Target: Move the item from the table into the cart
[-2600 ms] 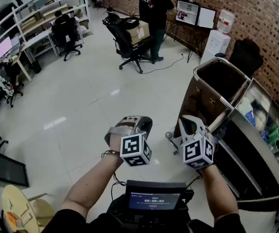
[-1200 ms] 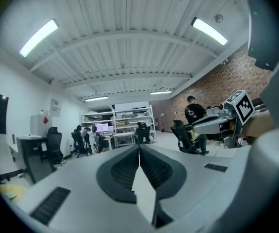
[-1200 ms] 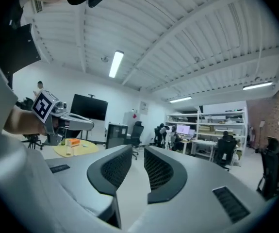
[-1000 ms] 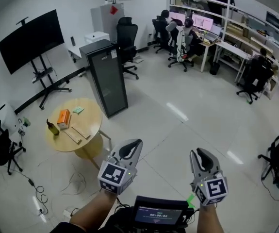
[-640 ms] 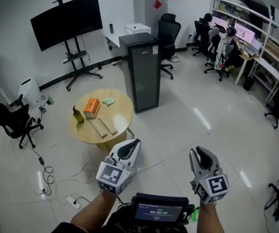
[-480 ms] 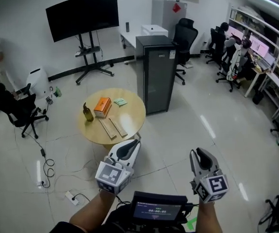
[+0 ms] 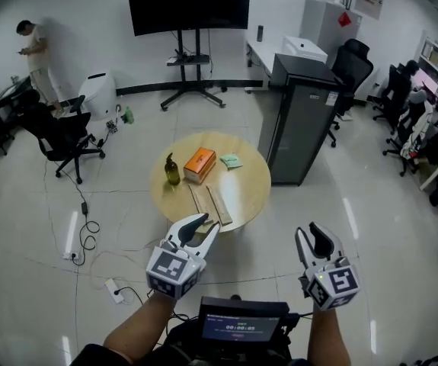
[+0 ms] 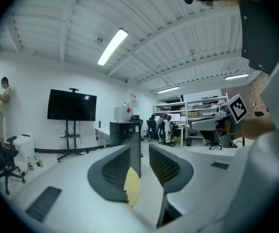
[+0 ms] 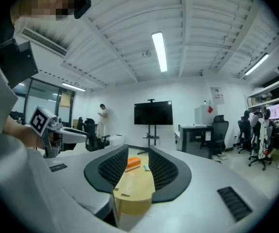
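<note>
A round wooden table point(image 7: 245, 193) stands ahead of me on the floor. On it are an orange box point(image 7: 199, 164), a dark bottle point(image 7: 172, 170), a small green item point(image 7: 231, 160) and two wooden strips point(image 7: 209, 203). My left gripper point(image 7: 202, 226) hovers short of the table's near edge, its jaws opening with nothing between them point(image 8: 140, 154). My right gripper point(image 7: 312, 235) is held to the right of the table, also opening and empty point(image 9: 138, 154). In the right gripper view the table point(image 9: 132, 183) and the orange box point(image 9: 133, 162) show between the jaws.
A black cabinet point(image 7: 298, 117) stands just right of the table. Behind it is a TV on a stand point(image 7: 190, 2). A person point(image 7: 32, 48) and office chairs point(image 7: 62, 136) are at the far left. Cables and a power strip point(image 7: 116, 288) lie on the floor.
The view has swung round, so the table now sits centred and closer. Both grippers' jaws have parted, the left one more.
</note>
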